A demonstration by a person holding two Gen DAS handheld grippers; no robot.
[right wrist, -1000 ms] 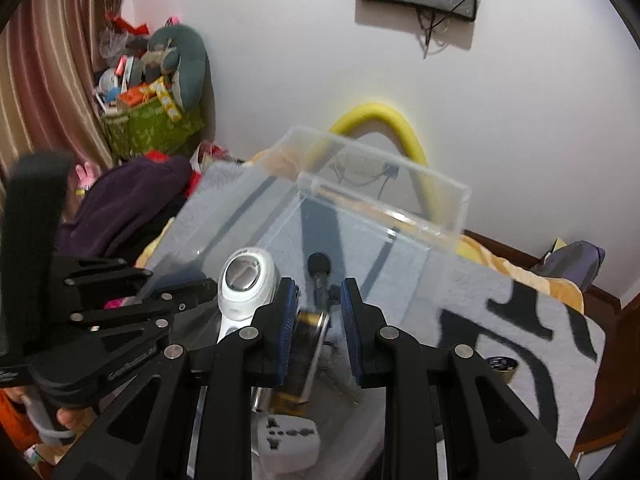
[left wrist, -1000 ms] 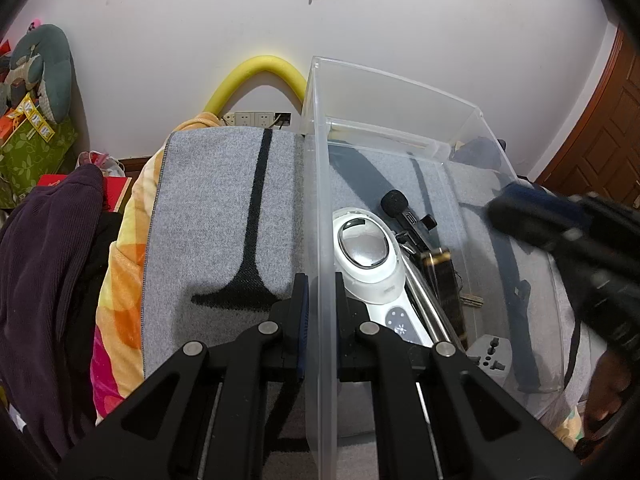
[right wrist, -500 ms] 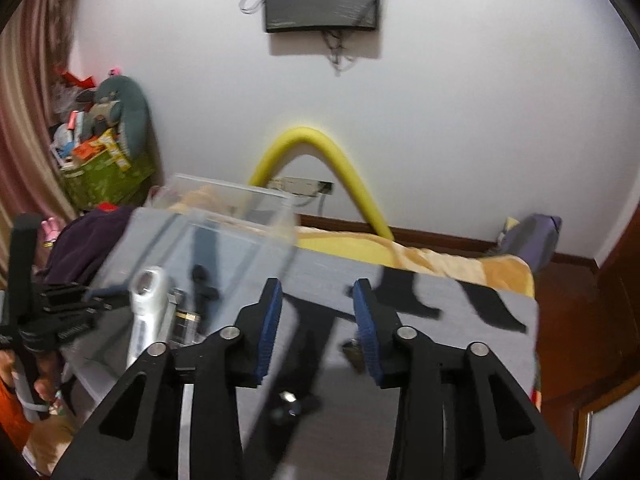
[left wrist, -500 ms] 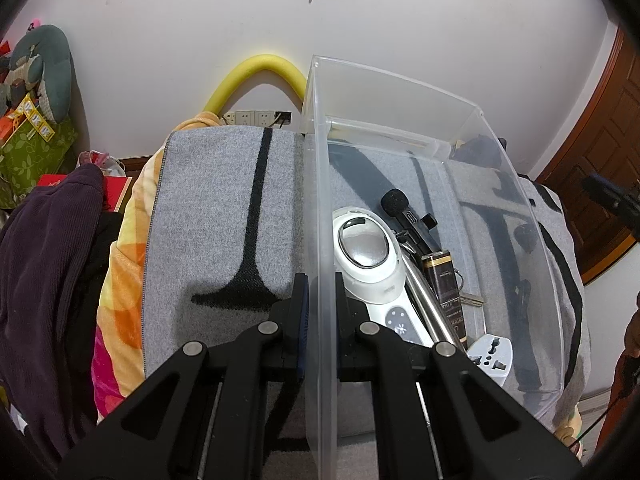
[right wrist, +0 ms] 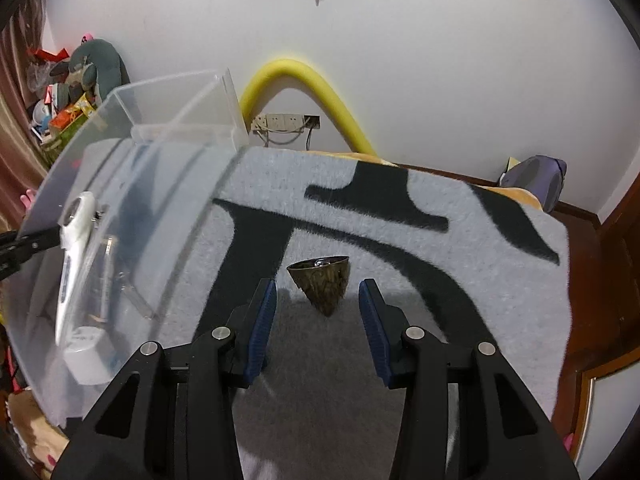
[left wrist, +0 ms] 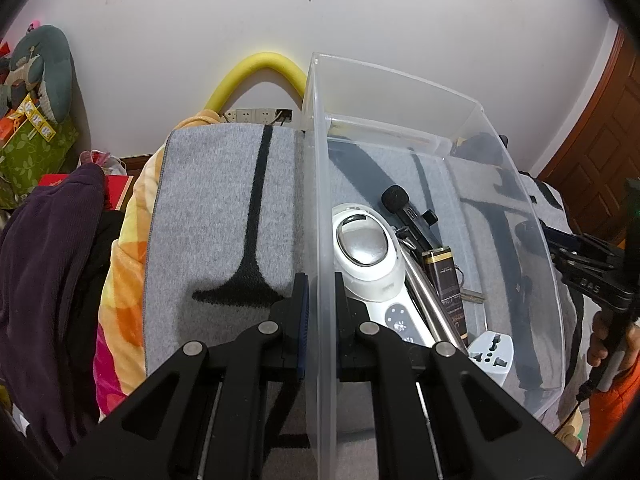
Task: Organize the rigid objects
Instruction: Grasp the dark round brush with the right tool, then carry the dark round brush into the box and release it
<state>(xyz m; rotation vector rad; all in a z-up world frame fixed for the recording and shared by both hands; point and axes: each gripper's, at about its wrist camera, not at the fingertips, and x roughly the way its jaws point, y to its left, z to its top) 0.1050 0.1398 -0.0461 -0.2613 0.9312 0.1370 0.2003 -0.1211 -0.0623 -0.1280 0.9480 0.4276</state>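
Two grippers — left gripper [left wrist: 319,304] jaws clamp the bin wall [left wrist: 320,208]; right gripper [right wrist: 317,308] jaws wide around a cone [right wrist: 322,286]

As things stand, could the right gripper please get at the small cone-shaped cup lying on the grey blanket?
Probably yes. The right gripper is open and the cup lies on its side just ahead, in line with the gap, nothing between them. The clear bin sits off to the left.

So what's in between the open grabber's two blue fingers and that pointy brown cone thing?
Nothing but bare grey blanket. In the right wrist view the cone lies just ahead of the open right gripper, untouched.
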